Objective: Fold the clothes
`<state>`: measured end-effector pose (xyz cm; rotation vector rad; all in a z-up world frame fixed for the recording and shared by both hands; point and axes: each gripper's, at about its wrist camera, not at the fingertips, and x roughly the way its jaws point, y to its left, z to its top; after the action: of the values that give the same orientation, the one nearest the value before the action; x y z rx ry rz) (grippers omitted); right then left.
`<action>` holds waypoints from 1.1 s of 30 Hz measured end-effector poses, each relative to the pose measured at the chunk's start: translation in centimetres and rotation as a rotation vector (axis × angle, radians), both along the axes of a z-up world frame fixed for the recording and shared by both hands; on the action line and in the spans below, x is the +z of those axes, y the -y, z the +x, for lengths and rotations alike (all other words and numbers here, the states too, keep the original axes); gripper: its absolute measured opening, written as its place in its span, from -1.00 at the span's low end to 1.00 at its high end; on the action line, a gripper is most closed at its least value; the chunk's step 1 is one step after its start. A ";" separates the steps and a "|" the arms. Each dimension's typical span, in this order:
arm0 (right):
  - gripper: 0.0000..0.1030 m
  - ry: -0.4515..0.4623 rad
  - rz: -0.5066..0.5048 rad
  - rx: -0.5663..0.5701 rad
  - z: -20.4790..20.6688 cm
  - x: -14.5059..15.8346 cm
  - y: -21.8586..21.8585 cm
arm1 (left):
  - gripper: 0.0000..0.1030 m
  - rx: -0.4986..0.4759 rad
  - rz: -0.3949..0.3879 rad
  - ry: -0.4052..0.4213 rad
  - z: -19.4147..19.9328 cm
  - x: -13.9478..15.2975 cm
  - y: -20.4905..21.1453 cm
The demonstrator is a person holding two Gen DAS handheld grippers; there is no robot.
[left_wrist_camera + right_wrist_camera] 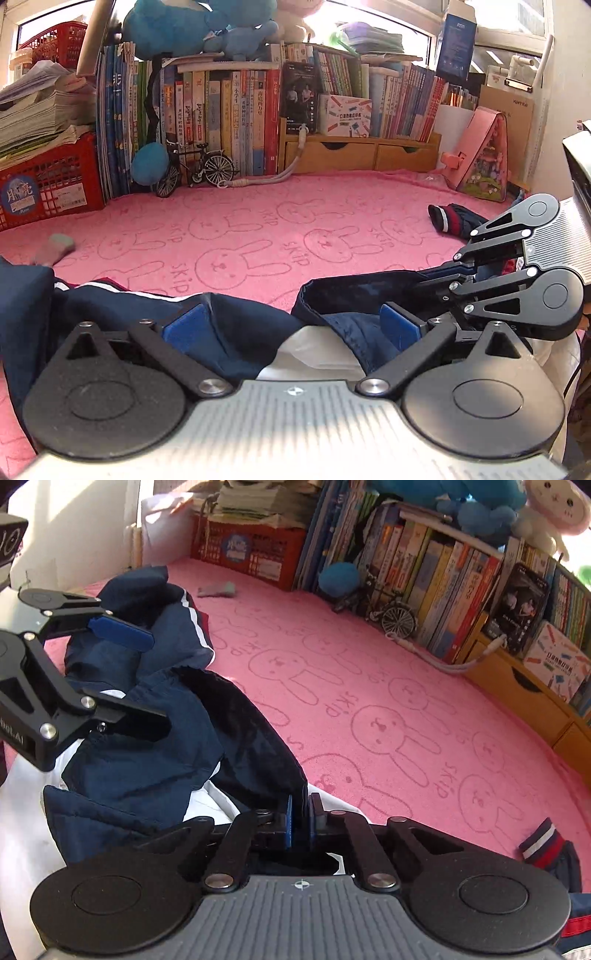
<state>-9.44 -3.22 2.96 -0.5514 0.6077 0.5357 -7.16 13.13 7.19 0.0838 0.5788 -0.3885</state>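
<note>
A navy jacket (240,332) with a white lining and red-and-white stripes lies bunched at the near edge of the pink cover. My left gripper (291,321) stands open, its blue pads (184,325) wide apart with jacket cloth lying between them. In the right wrist view the same gripper (159,679) shows at the left, open over the jacket (147,768). My right gripper (301,812) is shut on a dark edge of the jacket. From the left wrist view it (439,275) comes in from the right. A striped cuff (443,218) lies apart on the cover.
The pink rabbit-print cover (258,229) spreads over the desk. A row of books (221,118), a red basket (48,184), a model bicycle (195,170), wooden drawers (351,151) and a pink house-shaped box (480,155) line the back. A small grey-green item (55,247) lies left.
</note>
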 end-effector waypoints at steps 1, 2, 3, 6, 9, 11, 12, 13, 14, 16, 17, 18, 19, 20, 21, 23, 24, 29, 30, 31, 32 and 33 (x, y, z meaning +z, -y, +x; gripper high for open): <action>-0.87 0.084 -0.024 0.013 -0.8 0.5 -0.3 | 0.97 -0.009 0.011 0.006 0.5 0.2 0.3; -0.88 0.180 -0.049 0.023 -1.7 1.0 -0.6 | 0.99 -0.021 0.019 0.009 0.9 0.4 0.6; -0.89 0.279 -0.075 0.032 -2.6 1.4 -0.9 | 1.00 -0.033 0.028 0.012 1.4 0.5 0.9; -0.89 0.583 -0.155 0.035 -4.6 1.6 -1.6 | 1.00 -0.048 0.056 -0.003 3.0 0.1 2.1; -0.89 0.845 -0.226 -0.006 -4.8 2.1 -1.6 | 0.74 0.015 0.144 0.017 4.6 -0.8 3.3; -0.88 0.986 -0.266 -0.047 -4.2 2.7 -1.3 | 0.19 0.047 0.145 0.008 5.9 -1.1 3.2; -0.87 0.895 -0.219 -0.059 -2.9 4.1 -0.6 | 0.12 0.055 0.114 -0.020 6.5 -1.1 2.9; -0.80 0.753 -0.124 -0.079 -1.7 5.7 0.3 | 0.04 0.063 0.084 -0.048 7.2 -1.2 2.5; -0.74 0.578 -0.013 -0.110 -0.3 7.1 1.3 | -0.02 0.066 0.056 -0.093 7.7 -1.5 2.2; -0.35 0.189 0.184 -0.150 2.7 8.1 3.3 | -0.01 0.059 0.052 -0.171 8.0 -2.6 2.1; -0.27 0.012 0.268 -0.164 3.9 8.0 4.2 | 0.12 0.058 0.055 -0.203 8.0 -3.1 2.1; -0.18 -0.124 0.313 -0.179 4.9 7.3 4.8 | 0.18 0.063 0.055 -0.233 8.0 -3.7 2.1; -0.07 -0.200 0.320 -0.204 5.4 6.6 5.0 | 0.26 0.071 0.053 -0.263 8.0 -4.2 2.0; 0.04 -0.270 0.324 -0.230 5.8 5.9 5.0 | 0.30 0.079 0.046 -0.287 7.9 -4.5 1.9; 0.22 -0.346 0.324 -0.250 5.9 5.1 5.0 | 0.30 0.086 0.038 -0.285 7.8 -4.6 1.8; 0.24 -0.463 0.343 -0.266 6.1 4.0 4.6 | 0.28 0.100 0.043 -0.285 7.6 -4.6 1.9; 0.27 -0.512 0.354 -0.271 6.2 3.7 4.4 | 0.25 0.109 0.046 -0.284 7.5 -4.5 2.0; 0.55 -0.618 0.403 -0.332 7.2 3.4 3.6 | -0.23 0.130 0.048 -0.250 6.7 -3.8 2.6; 0.56 -0.633 0.412 -0.346 7.5 3.4 3.5 | -0.27 0.133 0.042 -0.245 6.6 -3.5 2.6; 0.56 -0.633 0.408 -0.355 7.7 3.4 3.3 | -0.31 0.138 0.034 -0.241 6.5 -3.2 2.5; 0.56 -0.624 0.396 -0.372 7.9 3.4 3.2 | -0.37 0.142 0.027 -0.236 6.4 -3.0 2.4; 0.53 -0.613 0.378 -0.391 8.0 3.3 3.0 | -0.42 0.149 0.019 -0.231 6.3 -2.7 2.2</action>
<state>-1.48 -6.19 6.26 0.1095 1.1367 0.4281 -0.84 10.89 4.52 0.0132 0.8116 -0.2494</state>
